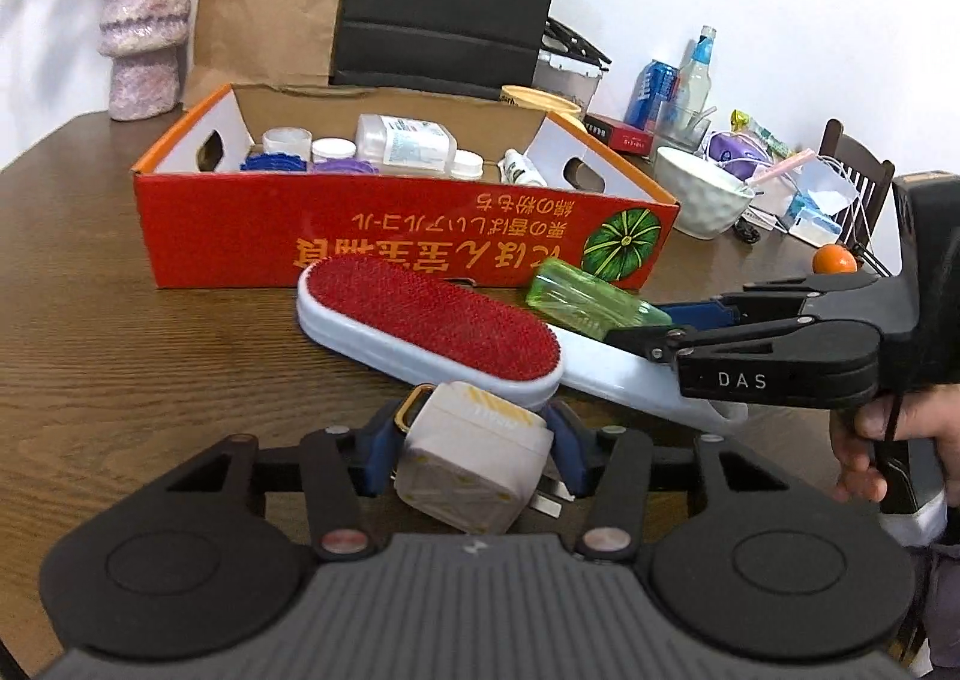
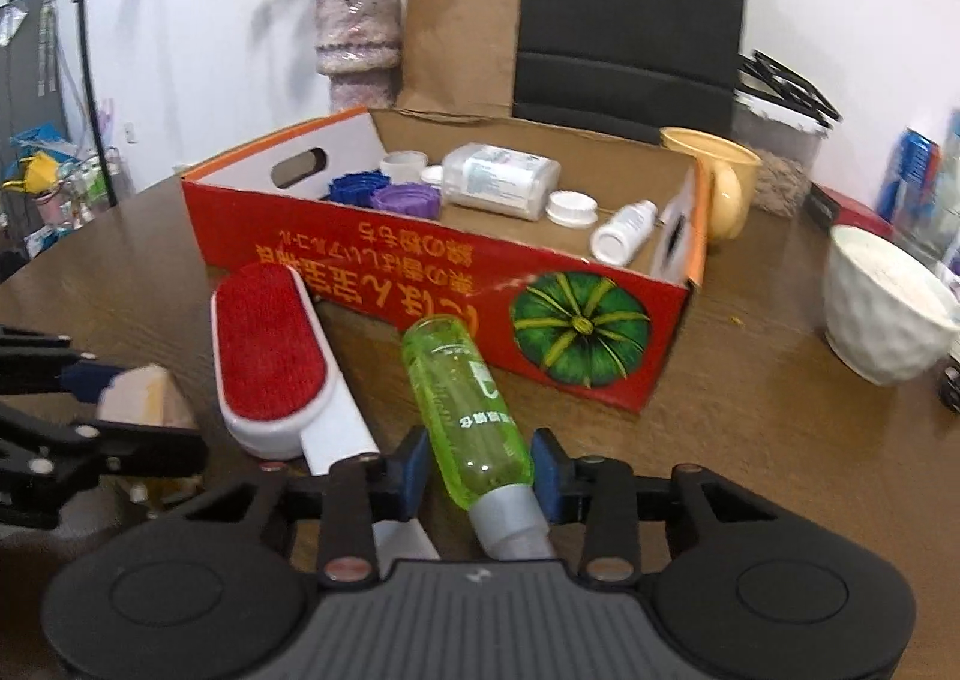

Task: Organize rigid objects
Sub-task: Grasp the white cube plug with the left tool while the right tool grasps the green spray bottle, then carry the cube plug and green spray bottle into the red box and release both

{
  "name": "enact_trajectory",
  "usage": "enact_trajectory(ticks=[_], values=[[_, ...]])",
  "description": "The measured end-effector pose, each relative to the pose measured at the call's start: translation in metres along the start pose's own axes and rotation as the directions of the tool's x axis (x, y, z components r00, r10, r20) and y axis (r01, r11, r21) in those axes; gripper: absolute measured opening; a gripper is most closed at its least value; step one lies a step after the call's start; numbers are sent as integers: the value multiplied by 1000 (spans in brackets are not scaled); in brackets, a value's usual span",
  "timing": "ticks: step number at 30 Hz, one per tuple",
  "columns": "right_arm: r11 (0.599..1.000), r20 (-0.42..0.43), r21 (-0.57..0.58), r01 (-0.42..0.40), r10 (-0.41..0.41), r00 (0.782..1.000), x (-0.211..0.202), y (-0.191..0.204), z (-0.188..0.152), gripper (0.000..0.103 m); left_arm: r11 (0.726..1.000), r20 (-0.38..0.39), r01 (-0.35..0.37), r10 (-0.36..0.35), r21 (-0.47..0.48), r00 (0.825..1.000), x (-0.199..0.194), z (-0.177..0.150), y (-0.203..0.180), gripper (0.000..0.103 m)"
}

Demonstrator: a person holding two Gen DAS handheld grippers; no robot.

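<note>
Translucent green bottle [image 2: 465, 410], grey cap, label seemingly printed

Bright, even indoor light with soft shadows; fisheye bending and dark corners, slight blur toward the edges.

Vase [image 1: 144, 29], paper bag [image 1: 270, 2], bowl [image 1: 702, 194] on table [image 1: 90, 320].

What my two cameras could not show me

My left gripper [image 1: 477, 449] hid the underside of the white charger [image 1: 474, 458], and its far side was a blur in my right view. My right gripper [image 2: 474, 476] covered the lint brush's [image 2: 270, 344] handle end and the green bottle's [image 2: 462, 398] cap tip. The red box's [image 2: 420, 272] front wall hid its floor, and the labels on the jars inside were too small to read.
</note>
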State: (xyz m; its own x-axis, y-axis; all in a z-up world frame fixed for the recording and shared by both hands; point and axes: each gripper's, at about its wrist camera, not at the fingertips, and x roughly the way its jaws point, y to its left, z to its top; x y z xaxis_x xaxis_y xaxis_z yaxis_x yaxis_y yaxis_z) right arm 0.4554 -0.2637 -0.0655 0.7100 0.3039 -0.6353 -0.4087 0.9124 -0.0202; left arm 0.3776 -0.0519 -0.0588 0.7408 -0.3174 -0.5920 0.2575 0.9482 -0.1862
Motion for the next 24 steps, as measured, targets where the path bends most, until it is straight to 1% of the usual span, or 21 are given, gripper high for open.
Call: enact_trajectory(ticks=[5, 8, 9, 12, 15, 17, 19, 21, 24], values=[[995, 13, 67, 80, -81, 997, -30, -9, -23, 33, 1000, 53, -16, 16, -1, 998, -34, -3, -5, 52], [985, 43, 61, 164, -167, 985, -62, -2, -41, 32, 1000, 87, -19, 20, -6, 996, -59, -7, -8, 52], [980, 56, 79, 182, -186, 981, -74, 0, -48, 32, 1000, 100, -22, 23, -8, 995, -68, -9, -9, 52], [971, 84, 152, 186, -200, 976, -102, 2, -64, 32, 999, 126, -28, 30, -16, 992, -93, -16, -13, 52], [959, 123, 202, 200, -227, 966, -130, 12, -80, 31, 999, 155, -37, 40, -25, 987, -120, -24, -16, 52], [951, 160, 247, 188, -231, 960, -148, 21, -92, 31, 999, 179, -45, 48, -23, 983, -138, -32, -18, 52], [939, 195, 281, 200, -260, 946, -165, 36, -108, 31, 998, 201, -66, 68, -17, 977, -155, -43, -20, 52], [927, 216, 307, 218, -290, 932, -177, 51, -121, 31, 996, 202, -93, 95, -19, 975, -167, -55, -20, 52], [929, 255, 328, 172, -262, 931, -196, 69, -135, 30, 994, 198, -102, 105, -29, 975, -184, -72, -17, 52]])
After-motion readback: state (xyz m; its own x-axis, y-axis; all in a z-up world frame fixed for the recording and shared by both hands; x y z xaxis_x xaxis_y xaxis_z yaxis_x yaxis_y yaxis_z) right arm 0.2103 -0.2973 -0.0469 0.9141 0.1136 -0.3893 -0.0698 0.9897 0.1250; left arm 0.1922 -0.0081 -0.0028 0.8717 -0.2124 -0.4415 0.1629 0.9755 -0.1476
